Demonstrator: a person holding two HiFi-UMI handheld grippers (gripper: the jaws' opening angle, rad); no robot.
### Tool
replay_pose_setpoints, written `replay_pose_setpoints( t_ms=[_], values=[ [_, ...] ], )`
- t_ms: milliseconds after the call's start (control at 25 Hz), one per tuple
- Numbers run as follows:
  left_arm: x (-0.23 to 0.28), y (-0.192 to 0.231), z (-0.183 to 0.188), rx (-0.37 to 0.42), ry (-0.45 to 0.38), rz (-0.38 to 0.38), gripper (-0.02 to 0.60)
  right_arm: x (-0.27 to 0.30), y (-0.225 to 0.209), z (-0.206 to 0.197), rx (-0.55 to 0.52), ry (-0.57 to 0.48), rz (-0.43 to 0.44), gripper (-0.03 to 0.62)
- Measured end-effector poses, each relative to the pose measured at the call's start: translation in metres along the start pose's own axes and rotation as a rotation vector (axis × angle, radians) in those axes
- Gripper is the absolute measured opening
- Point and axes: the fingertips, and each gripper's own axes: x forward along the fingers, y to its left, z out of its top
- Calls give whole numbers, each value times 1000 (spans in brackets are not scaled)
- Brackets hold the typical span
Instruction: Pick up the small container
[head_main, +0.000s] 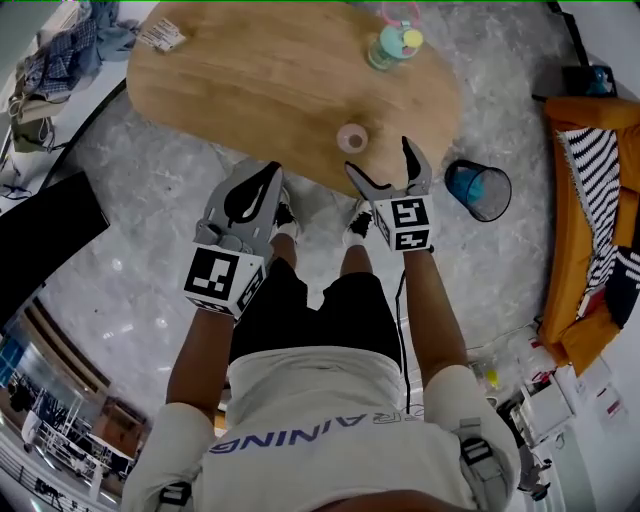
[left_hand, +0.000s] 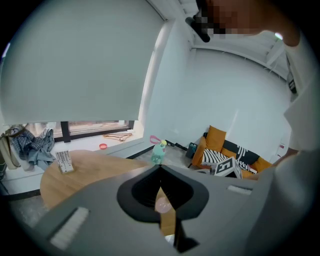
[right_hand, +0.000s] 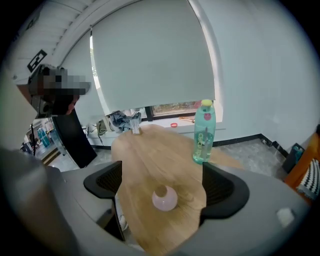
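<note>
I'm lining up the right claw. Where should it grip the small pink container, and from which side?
Likely the small pink container by its round sides, from the table edge nearest you: it stands upright; the open right claw faces it.

Home lounge: orange sofa (head_main: 565, 280), wooden table (head_main: 270, 90)

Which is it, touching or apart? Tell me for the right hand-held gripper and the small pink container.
Apart. The right gripper view shows the small container on the table between the open jaws of the right hand-held gripper, bare wood on both sides.
</note>
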Motion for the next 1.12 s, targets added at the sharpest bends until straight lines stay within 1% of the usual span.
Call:
replay_pose_setpoints(
  t_ms=[240,480,600,720,880,1040,1120],
  values=[
    [36,15,-23,-17,16,-10,2,64,-9,-48,-4,14,14,522],
    [53,35,-60,-39,70,-9,2,119,-8,-93,-5,54,15,520],
    [57,47,-75,-52,97,-5,2,143,-10,-104,-7,66,3,520],
    [59,50,-89,-64,122,-15,2,154,-8,-112,-16,77,3,512],
    [63,58,-97,-81,141,-18,2,165,-4,-120,-1,85,2,489],
    [65,68,-99,-107,144,-16,2,168,-8,-122,-13,77,-47,452],
    [65,72,-101,-126,147,-27,2,170,-8,-122,-29,73,-68,434]
  ],
)
